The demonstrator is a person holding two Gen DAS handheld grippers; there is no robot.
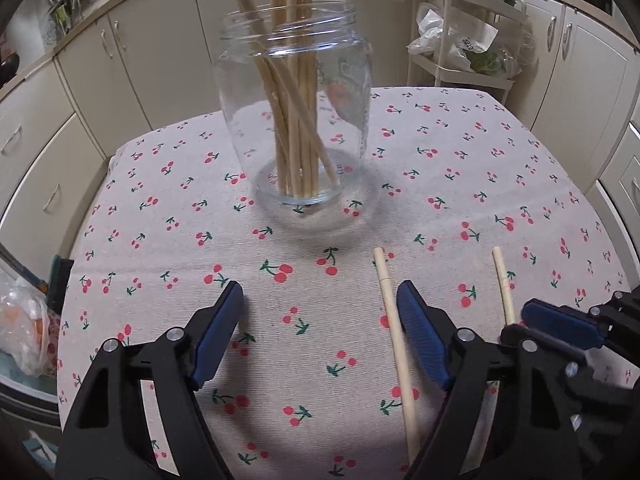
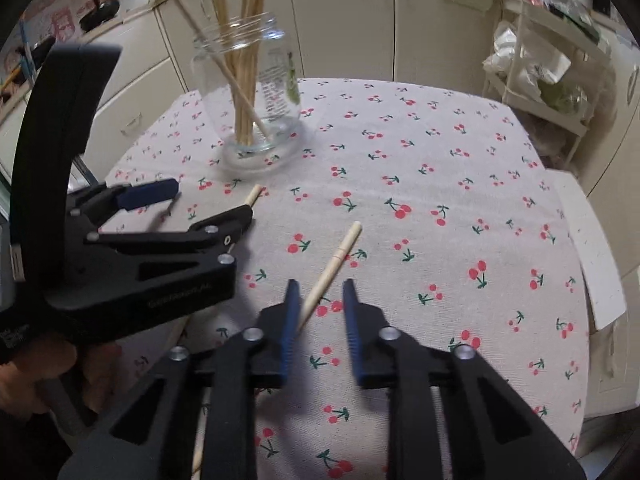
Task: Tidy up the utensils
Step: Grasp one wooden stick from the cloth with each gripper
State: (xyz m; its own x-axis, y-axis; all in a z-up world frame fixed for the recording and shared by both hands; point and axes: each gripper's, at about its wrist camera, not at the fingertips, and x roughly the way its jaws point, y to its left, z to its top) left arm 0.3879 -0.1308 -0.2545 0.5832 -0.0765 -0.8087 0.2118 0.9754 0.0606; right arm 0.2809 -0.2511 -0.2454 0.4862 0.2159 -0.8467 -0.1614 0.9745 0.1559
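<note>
On the table, most chopsticks (image 1: 296,128) stand in the jar (image 1: 294,92); two chopsticks (image 1: 394,328) remain; left gripper (image 1: 320,320) spread, empty; right gripper (image 2: 320,312) parted, one chopstick between its jaws, ungripped.

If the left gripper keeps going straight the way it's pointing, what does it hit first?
Probably the cherry-print tablecloth just ahead of the open left gripper. Nothing lies between its fingers; the clear glass jar stands farther on, though depth is uncertain.

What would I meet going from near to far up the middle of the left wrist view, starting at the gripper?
Left gripper, open over bare cloth → cherry-print tablecloth → glass jar with a bundle of chopsticks standing in it → cream cabinets behind the table.
</note>
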